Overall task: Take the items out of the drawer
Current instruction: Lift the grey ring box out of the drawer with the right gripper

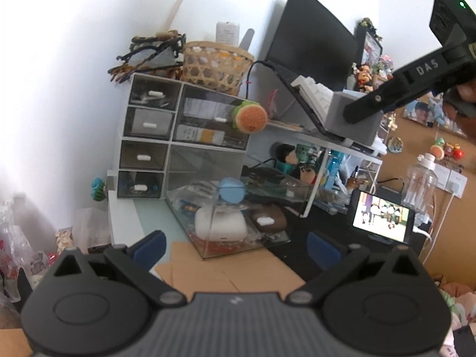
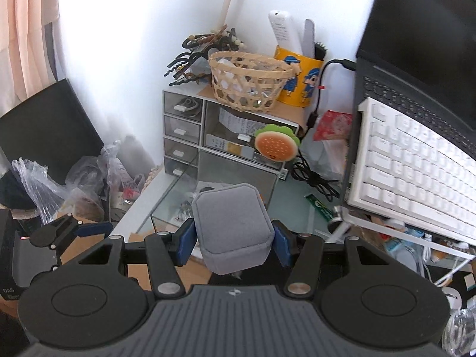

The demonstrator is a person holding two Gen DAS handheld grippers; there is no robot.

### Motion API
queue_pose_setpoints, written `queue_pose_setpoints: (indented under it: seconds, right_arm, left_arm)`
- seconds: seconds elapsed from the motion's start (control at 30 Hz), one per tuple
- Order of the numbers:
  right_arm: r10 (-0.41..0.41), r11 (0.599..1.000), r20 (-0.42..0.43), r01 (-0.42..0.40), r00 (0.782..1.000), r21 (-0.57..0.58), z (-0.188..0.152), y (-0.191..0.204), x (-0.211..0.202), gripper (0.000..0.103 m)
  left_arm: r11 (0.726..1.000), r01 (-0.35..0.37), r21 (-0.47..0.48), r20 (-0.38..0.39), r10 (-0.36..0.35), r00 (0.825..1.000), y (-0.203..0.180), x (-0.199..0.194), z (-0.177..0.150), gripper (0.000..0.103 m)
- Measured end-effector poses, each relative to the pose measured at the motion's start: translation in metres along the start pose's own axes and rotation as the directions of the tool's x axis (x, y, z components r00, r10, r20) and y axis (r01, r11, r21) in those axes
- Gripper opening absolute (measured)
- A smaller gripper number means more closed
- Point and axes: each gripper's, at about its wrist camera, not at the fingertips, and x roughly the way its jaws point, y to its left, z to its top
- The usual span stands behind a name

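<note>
My right gripper [image 2: 235, 245] is shut on a grey velvet box [image 2: 233, 223], its blue pads pressing on both sides, and holds it in the air above the desk. In the left wrist view the same grey box [image 1: 355, 120] hangs at the upper right, in front of the laptop, in the right gripper's black fingers [image 1: 374, 102]. Below, a clear drawer [image 1: 208, 247] stands pulled out of the drawer unit [image 1: 148, 136]; it holds a white case [image 1: 221, 224], a brown item [image 1: 269, 218] and a blue round thing [image 1: 232, 192]. My left gripper [image 1: 236, 250] is open and empty in front of the drawer.
A woven basket [image 2: 247, 81] and a yellow mug [image 2: 297, 83] sit on the drawer unit [image 2: 190, 136], with a burger-shaped toy [image 2: 276, 145] at its front. A laptop with a white keyboard [image 2: 416, 175] stands at the right. A phone [image 1: 382, 215], a clear bottle [image 1: 422, 184] and plastic bags [image 2: 44, 190] crowd the desk.
</note>
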Motion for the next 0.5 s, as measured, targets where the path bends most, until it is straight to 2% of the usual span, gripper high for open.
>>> queue_pose_setpoints:
  seconds: [0.5]
  right_arm:
    - [0.019,0.999,-0.016,-0.018,1.0,0.048,-0.032,-0.003,-0.003,0.058]
  left_arm:
    - [0.997,0.012,0.074,-0.029,-0.01,1.0,-0.011,0.001,-0.003,0.103]
